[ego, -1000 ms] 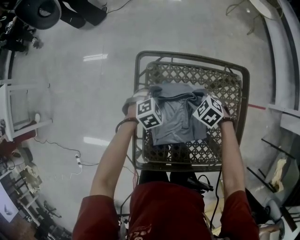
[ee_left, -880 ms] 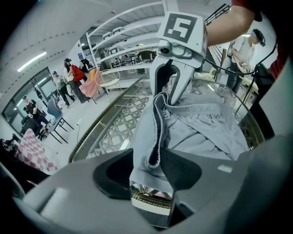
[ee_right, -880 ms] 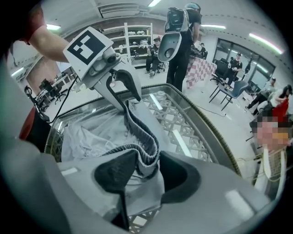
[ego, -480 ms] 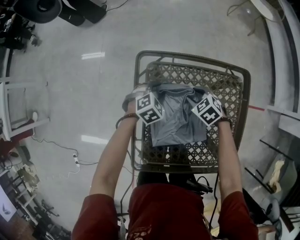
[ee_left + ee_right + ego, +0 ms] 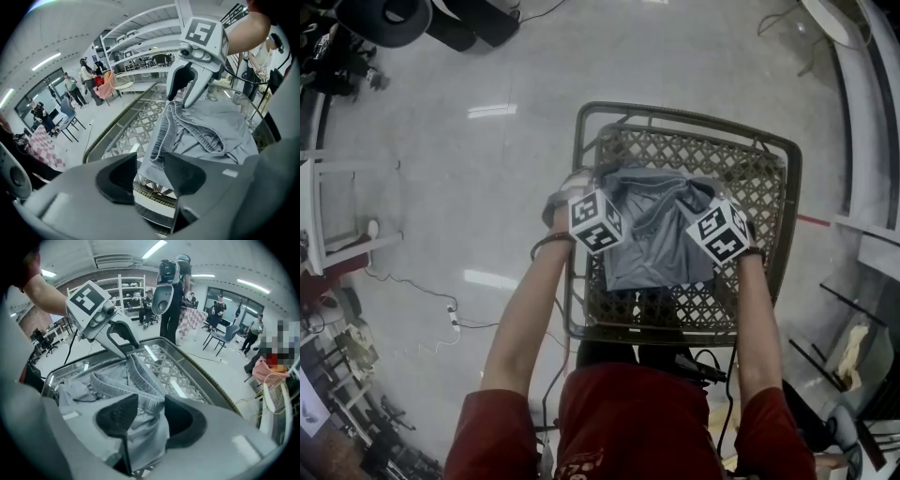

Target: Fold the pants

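both of your tongs are released right now. the left tongs (image 5: 150, 164) stand apart, with only a corner of the crumpled grey fabric pants (image 5: 652, 234) showing in the gap past their tips. the right tongs (image 5: 151, 411) have just been opening, and the ribbed elastic waistband (image 5: 113, 386) lies between them unpinched. the pants sit bunched between the two tongs on the brown metal-framed worktop (image 5: 684, 113) with its lattice pattern, and the hem lies near the rim on your side. the main risk, as i judge it, is a bad re-grip. if you clench where the cloth is bunched, you may catch one layer or only the waistband, and the lift would drag the rest into a twist instead of a clean fold. clench too low and the tips could scrape the hard top and miss the cloth. if one side bites and the other slips, the uneven pull could slide the pants off the rim behind your tongs. the two tongs also sit near each other, so a fold across could knock them together.
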### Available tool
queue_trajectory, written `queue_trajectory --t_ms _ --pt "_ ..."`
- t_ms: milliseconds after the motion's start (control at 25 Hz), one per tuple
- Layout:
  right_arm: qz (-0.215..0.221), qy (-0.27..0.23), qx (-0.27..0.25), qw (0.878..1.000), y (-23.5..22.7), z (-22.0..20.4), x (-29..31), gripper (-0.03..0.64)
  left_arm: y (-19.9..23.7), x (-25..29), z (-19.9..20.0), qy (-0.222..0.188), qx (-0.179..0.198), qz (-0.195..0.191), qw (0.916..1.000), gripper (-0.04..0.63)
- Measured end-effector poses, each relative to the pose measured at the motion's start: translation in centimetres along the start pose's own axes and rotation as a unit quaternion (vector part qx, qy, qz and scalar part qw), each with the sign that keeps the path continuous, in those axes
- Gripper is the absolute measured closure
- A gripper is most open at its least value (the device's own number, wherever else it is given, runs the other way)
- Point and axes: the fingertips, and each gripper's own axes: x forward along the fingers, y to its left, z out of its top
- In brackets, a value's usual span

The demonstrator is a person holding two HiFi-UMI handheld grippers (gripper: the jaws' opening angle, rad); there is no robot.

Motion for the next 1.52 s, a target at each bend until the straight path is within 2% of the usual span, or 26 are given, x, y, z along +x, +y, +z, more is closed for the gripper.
queue_trajectory --t_ms 160,320,400,480,560,720,800,920,1000,1120,1360,1520 --pt "0.025 -0.013 -0.051 0.998 3.0 2.1 -1.2 0.448 0.4 -1.8 -0.6 -0.009 -0.020 0.022 0.9995 0.410" --pt "0.103 -0.003 -0.123 0.987 7.9 3.3 -1.1 0.448 -0.2 -3.4 -0.3 -0.029 -0.047 0.048 0.9973 0.416" --pt "0.132 0.011 -0.161 0.978 9.8 3.4 -0.4 0.448 -0.8 -4.3 -0.1 -0.044 -0.065 0.063 0.9949 0.442" --pt "0.155 0.029 -0.191 0.969 11.2 3.3 0.3 0.448 -1.3 -5.4 0.0 -0.062 -0.090 0.085 0.9904 0.515" --pt "0.174 0.048 -0.215 0.960 12.1 3.1 0.8 0.448 -1.4 -6.8 0.0 -0.088 -0.129 0.112 0.9814 0.589" --pt "0.189 0.085 -0.259 0.943 12.5 2.7 1.9 0.451 -1.6 -10.1 0.0 -0.145 -0.206 0.170 0.9527 0.591" --pt "0.192 0.102 -0.276 0.936 12.6 2.4 2.2 0.495 -2.1 -11.3 -0.1 -0.165 -0.228 0.189 0.9407 0.591" --pt "0.203 0.119 -0.284 0.930 12.9 2.0 2.3 0.596 -3.1 -12.1 -0.4 -0.178 -0.247 0.198 0.9316 0.591" --pt "0.206 0.116 -0.276 0.932 12.9 2.2 2.1 0.601 -3.6 -12.4 -0.5 -0.181 -0.252 0.199 0.9296 0.591" --pt "0.198 0.092 -0.257 0.942 12.5 3.4 1.4 0.604 -4.0 -12.9 -0.5 -0.191 -0.257 0.204 0.9252 0.591" --pt "0.153 0.033 -0.226 0.962 10.0 7.5 1.0 0.604 -3.1 -14.4 -0.6 -0.213 -0.269 0.233 0.9098 0.591" --pt "0.135 0.022 -0.213 0.967 8.7 9.2 2.4 0.604 -2.6 -14.7 -1.0 -0.215 -0.274 0.238 0.9067 0.591"
